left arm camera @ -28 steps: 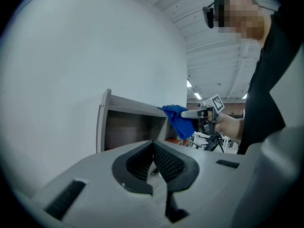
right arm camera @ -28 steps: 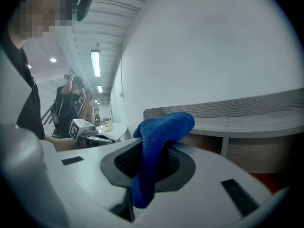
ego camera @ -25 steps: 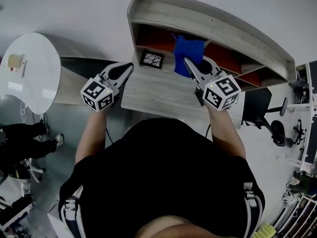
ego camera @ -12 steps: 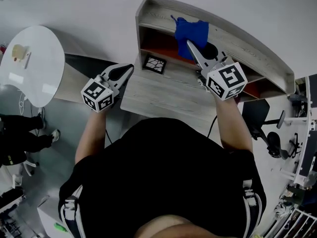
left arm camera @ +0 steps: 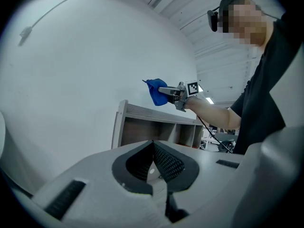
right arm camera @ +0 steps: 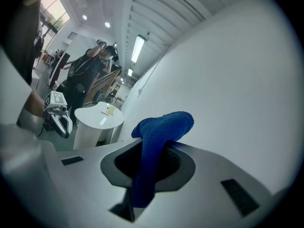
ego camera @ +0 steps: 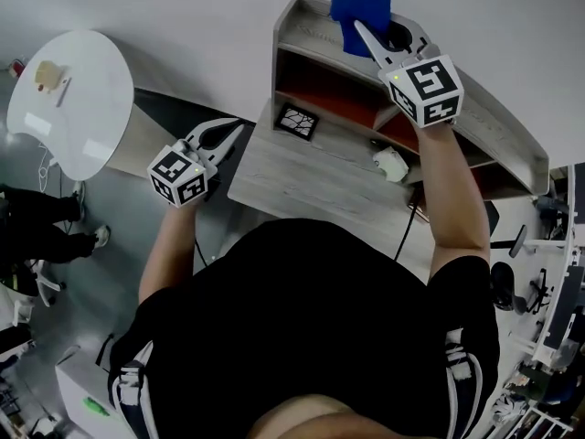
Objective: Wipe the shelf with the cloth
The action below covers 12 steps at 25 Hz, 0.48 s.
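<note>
A wooden shelf unit (ego camera: 302,30) with red-backed compartments stands on the desk against the white wall. My right gripper (ego camera: 361,27) is shut on the blue cloth (ego camera: 360,4), holding it over the left end of the shelf's top board. In the right gripper view the cloth (right arm camera: 156,141) bulges out between the jaws. From the left gripper view, the cloth (left arm camera: 156,91) hangs above the shelf (left arm camera: 156,122). My left gripper (ego camera: 233,133) is shut and empty, off the desk's left edge, below the shelf.
On the desk (ego camera: 311,186) lie a black patterned square (ego camera: 297,121) and a small white object (ego camera: 391,163). A round white table (ego camera: 69,108) stands to the left. A cable (ego camera: 407,231) hangs off the desk. Another person (right arm camera: 88,75) stands beyond that table.
My right gripper has risen with the blue cloth from in front of the shelf's compartments up to the top board. The left gripper has stayed in place.
</note>
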{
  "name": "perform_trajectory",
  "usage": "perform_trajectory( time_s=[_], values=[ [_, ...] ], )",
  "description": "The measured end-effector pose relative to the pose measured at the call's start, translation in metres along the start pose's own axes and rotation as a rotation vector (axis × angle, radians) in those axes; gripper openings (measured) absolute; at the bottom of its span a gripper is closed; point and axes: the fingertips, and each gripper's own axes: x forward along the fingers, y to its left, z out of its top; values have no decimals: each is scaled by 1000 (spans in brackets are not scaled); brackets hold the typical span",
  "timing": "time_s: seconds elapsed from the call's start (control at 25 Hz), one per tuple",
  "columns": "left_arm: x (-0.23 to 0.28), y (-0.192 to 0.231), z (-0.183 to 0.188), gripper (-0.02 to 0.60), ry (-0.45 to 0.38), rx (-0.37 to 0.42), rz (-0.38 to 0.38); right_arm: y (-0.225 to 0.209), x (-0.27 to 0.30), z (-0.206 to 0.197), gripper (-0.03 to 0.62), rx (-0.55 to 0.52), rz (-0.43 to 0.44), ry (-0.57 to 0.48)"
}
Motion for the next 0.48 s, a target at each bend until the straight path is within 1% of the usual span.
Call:
perform_trajectory(
  time_s=[0.12,0.2,0.48],
  values=[
    [-6,2,1,17,-2,4,17,2,17,5,57,-109,25,32],
    [-9,4,1,17,-3,5,26,7,28,5,58,-160,41,51],
    [-16,4,-1,17,-14,-10,44,19,63,-13,57,-237,79,120]
  ],
)
